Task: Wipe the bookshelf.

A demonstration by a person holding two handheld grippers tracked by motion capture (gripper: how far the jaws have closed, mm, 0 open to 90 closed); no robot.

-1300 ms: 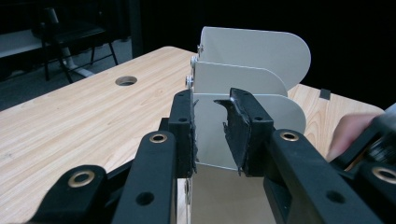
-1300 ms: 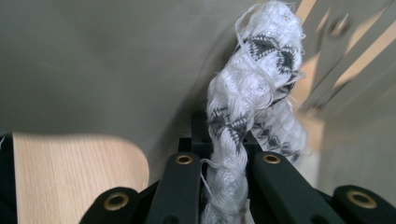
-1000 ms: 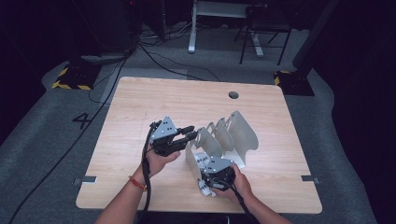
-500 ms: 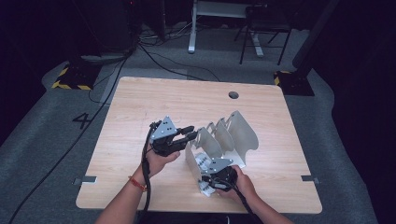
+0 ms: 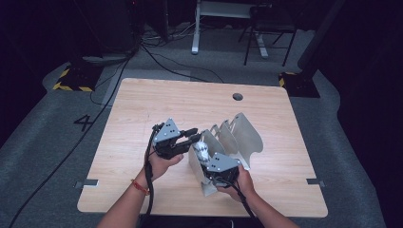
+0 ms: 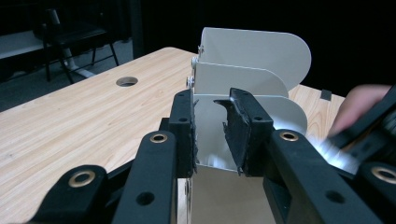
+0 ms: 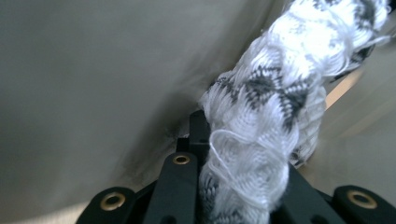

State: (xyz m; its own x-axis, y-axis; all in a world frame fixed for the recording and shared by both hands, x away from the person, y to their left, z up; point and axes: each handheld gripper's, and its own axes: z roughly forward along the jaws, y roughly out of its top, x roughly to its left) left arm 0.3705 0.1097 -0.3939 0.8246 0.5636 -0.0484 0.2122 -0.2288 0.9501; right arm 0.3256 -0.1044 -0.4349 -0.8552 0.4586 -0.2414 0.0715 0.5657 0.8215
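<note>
Dark room, grey carpet floor with cables, chair legs at the back; a light wood table (image 5: 142, 118) with a round cable hole (image 5: 237, 97) near its far edge. The work sits near the table's front edge, about mid-width.

Left first: the left gripper (image 5: 194, 137) lies level, jaws pointing right at the near end of a grey metal file rack (image 5: 247, 135). In the left gripper view its jaws stand partly apart around the edge of the rack's lowest divider (image 6: 210, 140); the left pad looks flush against the sheet, the right pad has a gap, so whether it really clamps I cannot tell. Likely it's there to steady the rack so it doesn't slide or tip.

Rack: several upright curved dividers stepping taller toward the far right, the slots between them look bare.

Right: the right gripper (image 5: 205, 159) comes up from the front edge into the rack's near slot. Its jaws have just been closing and are now pinched tight on a white and grey braided rope (image 7: 261, 140), which runs up between them, close against a divider wall. From above the rope end (image 5: 201, 151) pokes out at the rack's near slot. Looks like the rope is being fed into or lifted from that slot; which, not clear.
</note>
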